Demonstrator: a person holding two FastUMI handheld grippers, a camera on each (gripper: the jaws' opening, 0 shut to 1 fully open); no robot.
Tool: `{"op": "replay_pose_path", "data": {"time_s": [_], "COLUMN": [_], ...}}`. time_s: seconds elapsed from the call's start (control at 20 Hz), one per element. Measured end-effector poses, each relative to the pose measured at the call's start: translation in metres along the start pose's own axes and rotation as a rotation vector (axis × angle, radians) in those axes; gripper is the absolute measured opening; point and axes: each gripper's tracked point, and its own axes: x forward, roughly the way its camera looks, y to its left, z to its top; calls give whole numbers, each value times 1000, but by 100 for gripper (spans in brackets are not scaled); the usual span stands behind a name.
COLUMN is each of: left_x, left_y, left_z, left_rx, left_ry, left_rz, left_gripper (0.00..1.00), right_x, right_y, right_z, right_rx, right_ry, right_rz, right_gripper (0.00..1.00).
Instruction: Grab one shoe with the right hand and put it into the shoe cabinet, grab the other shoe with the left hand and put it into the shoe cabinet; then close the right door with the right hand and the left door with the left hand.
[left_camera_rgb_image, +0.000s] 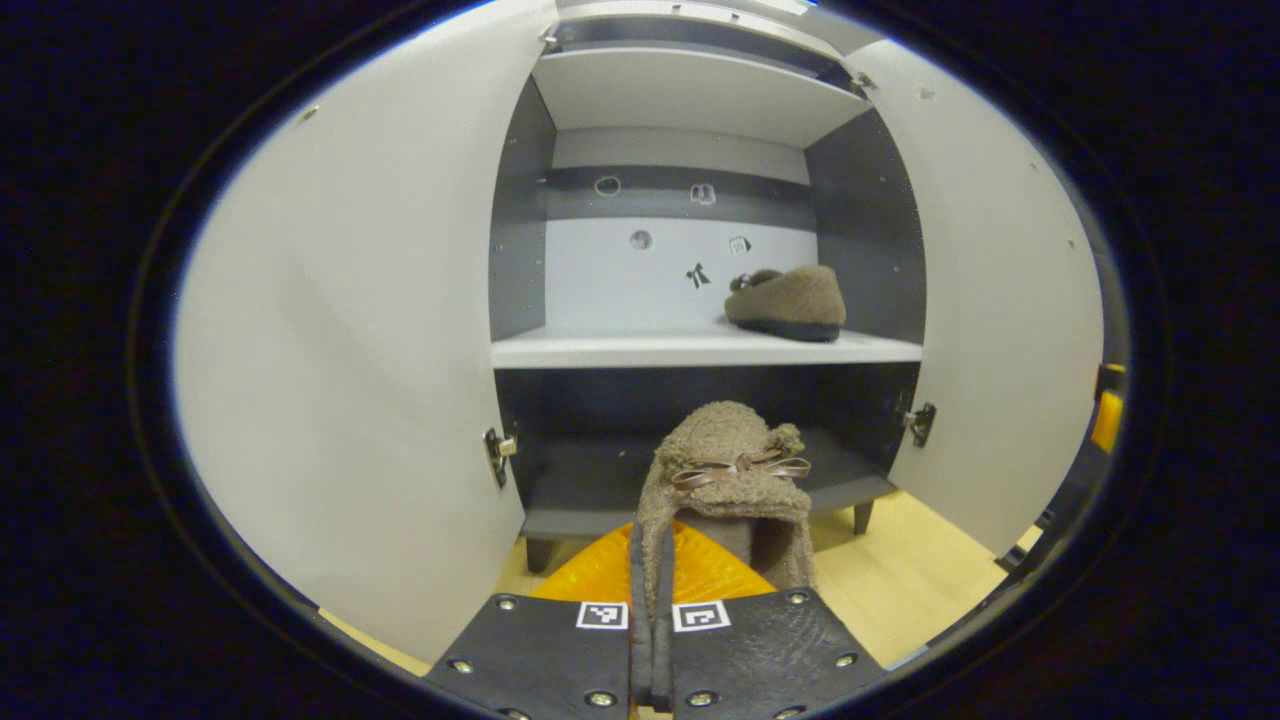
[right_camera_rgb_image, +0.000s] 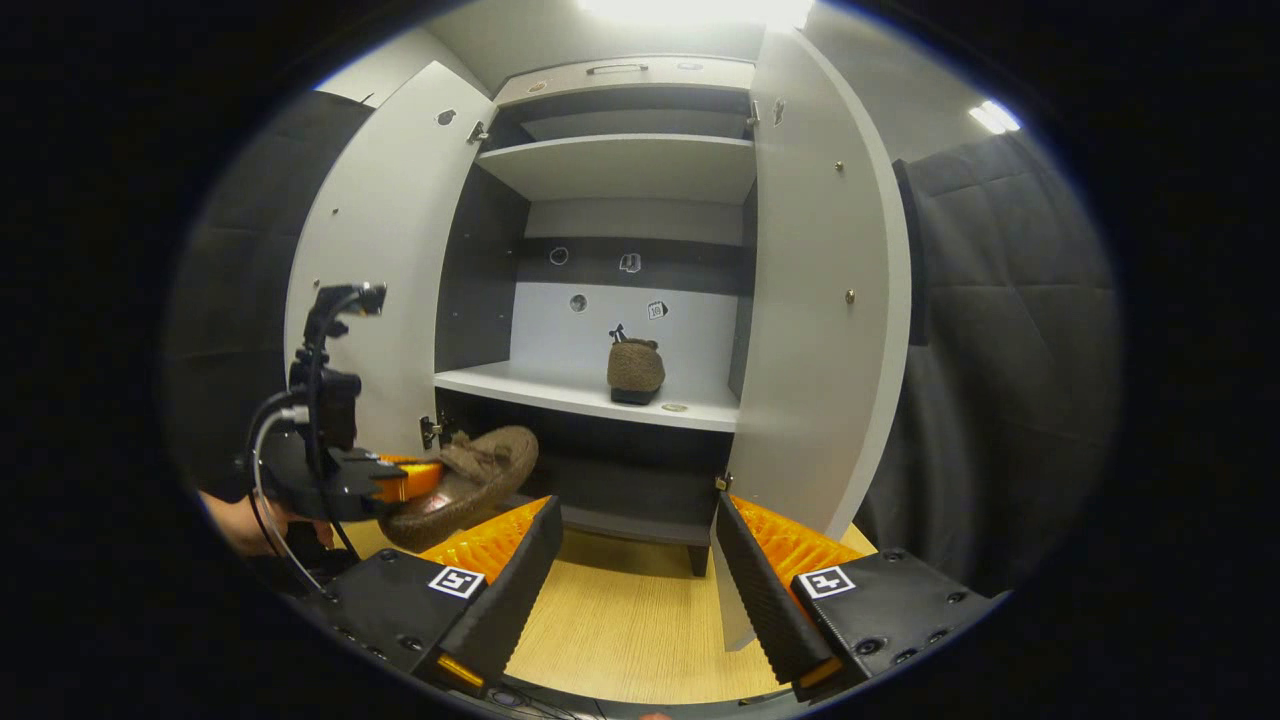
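A brown fuzzy slipper with a ribbon bow hangs in front of the open shoe cabinet, pinched at its heel rim by my left gripper. The right gripper view shows that slipper and the left gripper at the lower left, a hand behind them. The matching slipper rests on the right part of the middle shelf, shown small as the shelved slipper. My right gripper stands open and empty over the floor before the cabinet. Both doors, left and right, are swung wide.
Pale wooden floor lies in front of the cabinet, which stands on short legs. An upper shelf and the dark bottom compartment hold nothing. Black padded cloth hangs to the right of the right door.
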Motion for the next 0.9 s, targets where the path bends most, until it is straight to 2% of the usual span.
{"op": "replay_pose_path", "data": {"time_s": [0.3,0.65,0.7,0.75,0.9], "left_x": [-17,34,41,48,72], "left_y": [-1,3,5,7,16], "left_z": [66,122,130,138,162], "left_rx": [-36,-71,-74,-77,-85], "left_ry": [-126,-206,-220,-235,-267], "left_rz": [-13,5,9,14,25], "left_gripper": [1,1,9,1,1], "right_x": [-1,5,8,11,19], "right_y": [-4,-13,-14,-13,-13], "right_z": [-2,-10,-12,-13,-16], "right_rx": [11,44,47,46,49], "right_ry": [0,16,17,21,28], "right_rz": [-18,-39,-40,-41,-38], "right_gripper": [98,97,98,98,98]}}
